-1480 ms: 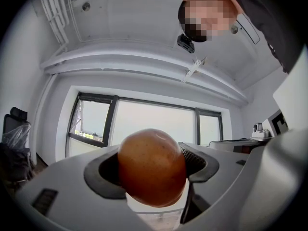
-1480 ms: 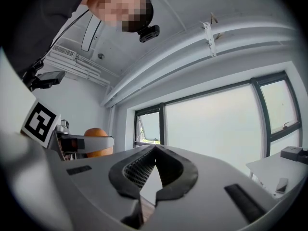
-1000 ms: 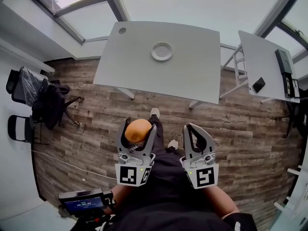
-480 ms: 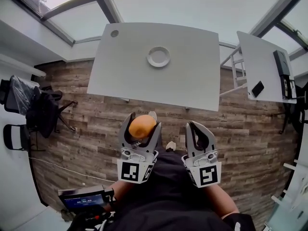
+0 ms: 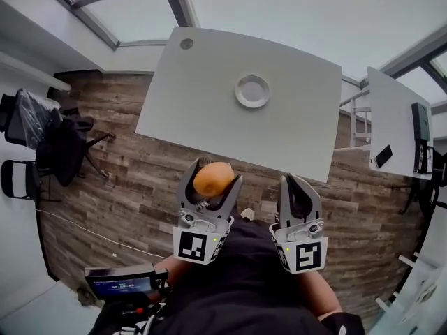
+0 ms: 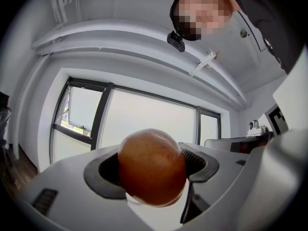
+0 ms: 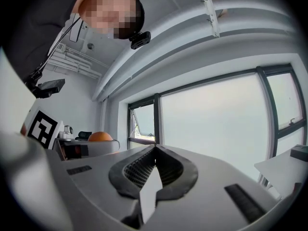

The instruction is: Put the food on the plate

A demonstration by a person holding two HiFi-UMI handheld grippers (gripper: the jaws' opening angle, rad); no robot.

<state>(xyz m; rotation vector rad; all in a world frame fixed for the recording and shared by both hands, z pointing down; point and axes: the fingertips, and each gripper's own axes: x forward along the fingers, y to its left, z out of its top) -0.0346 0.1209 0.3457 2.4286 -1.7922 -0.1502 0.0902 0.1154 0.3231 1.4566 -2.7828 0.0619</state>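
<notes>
Left gripper (image 5: 215, 174): pinching the fruit (image 6: 152, 167), probably an orange; in the air, short of the table (image 5: 202, 103).
Plate (image 5: 238, 92): empty, on the table, well ahead of the fruit, slightly right.
Right gripper (image 7: 155, 150): pressed together, nothing in it.

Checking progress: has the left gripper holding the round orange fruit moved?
Yes, forward: the left gripper and round orange fruit are closer to the white table.
</notes>
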